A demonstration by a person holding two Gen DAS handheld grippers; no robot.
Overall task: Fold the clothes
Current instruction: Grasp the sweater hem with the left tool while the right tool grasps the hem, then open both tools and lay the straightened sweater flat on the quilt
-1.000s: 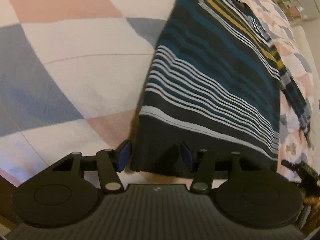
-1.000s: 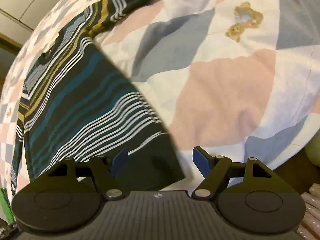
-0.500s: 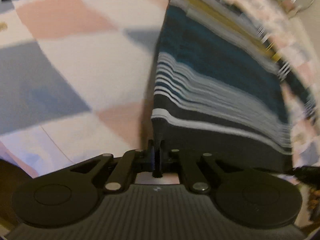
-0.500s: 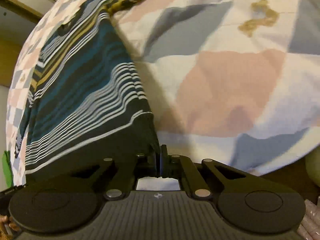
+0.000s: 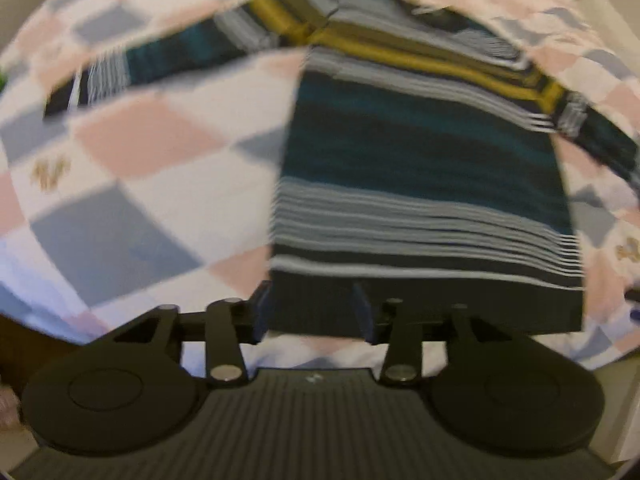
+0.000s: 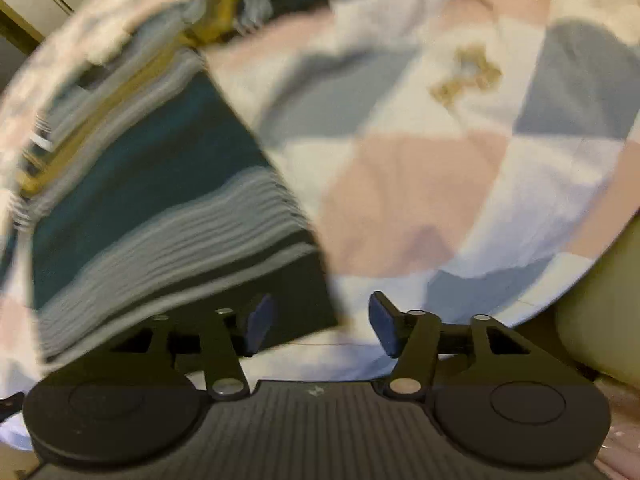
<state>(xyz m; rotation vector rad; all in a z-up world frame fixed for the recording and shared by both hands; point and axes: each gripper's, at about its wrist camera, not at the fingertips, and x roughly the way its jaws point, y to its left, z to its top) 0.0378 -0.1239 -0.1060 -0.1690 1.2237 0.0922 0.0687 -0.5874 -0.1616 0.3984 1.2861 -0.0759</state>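
A dark sweater (image 5: 420,168) with teal, white and mustard stripes lies flat on the bed, its black hem (image 5: 440,300) nearest me. One sleeve (image 5: 120,64) stretches out to the left. My left gripper (image 5: 311,314) hovers over the hem's left corner. Its jaws are opening and the pads stand clear of the cloth. In the right wrist view the sweater (image 6: 140,184) fills the left side. My right gripper (image 6: 320,328) hangs over the hem's right corner (image 6: 308,304). Its jaws are opening too, with nothing pressed between them.
The checked bedsheet (image 5: 140,152) in pink, grey-blue and white, with small bear prints (image 6: 464,76), spreads around the sweater. The bed's near edge runs under both grippers. A pale olive cushion-like object (image 6: 600,320) sits off the bed at the right.
Half a second ago both grippers were shut at the hem corners. Both now stand open and higher over the bed, and more of the sweater shows.
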